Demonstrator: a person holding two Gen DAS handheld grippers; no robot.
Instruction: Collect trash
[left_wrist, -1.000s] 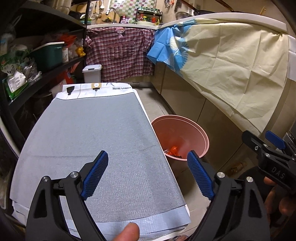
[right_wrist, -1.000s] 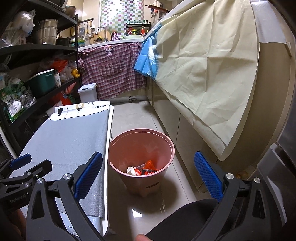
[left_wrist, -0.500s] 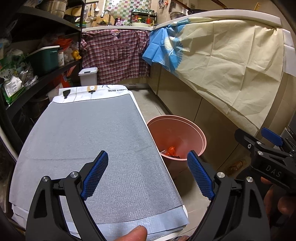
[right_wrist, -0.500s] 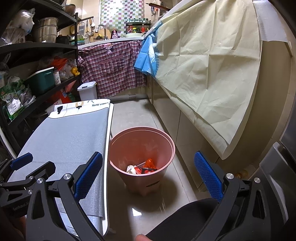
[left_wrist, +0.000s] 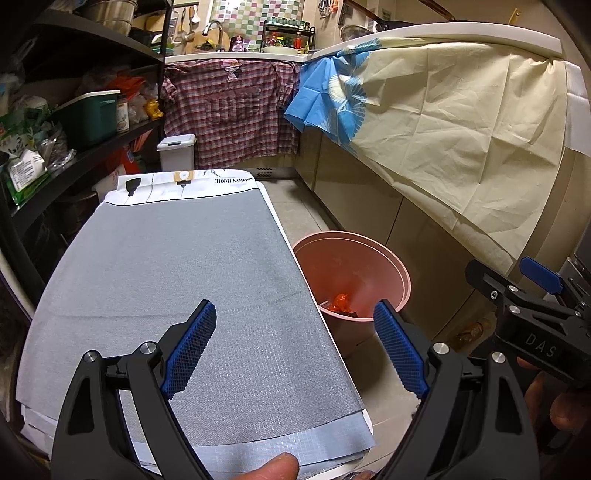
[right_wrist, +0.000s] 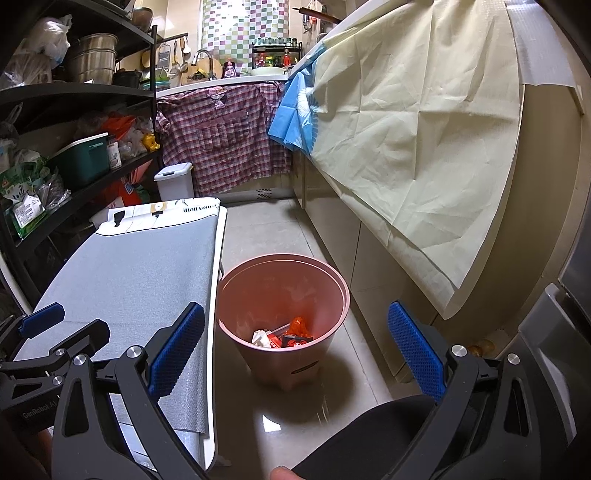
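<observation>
A pink trash bin stands on the floor just right of the table; it also shows in the left wrist view. Orange, red and white wrappers lie at its bottom. My left gripper is open and empty, held above the near right part of the grey table cover. My right gripper is open and empty, held above the bin's near side. The right gripper's side also shows at the right edge of the left wrist view.
A black shelf rack with boxes and bags runs along the left. A small white lidded bin stands behind the table. Cabinets draped with a cream sheet line the right. A plaid shirt hangs at the back.
Both grippers have drifted slightly, so the table and bin sit a little lower in the views. Both stay open and empty.
</observation>
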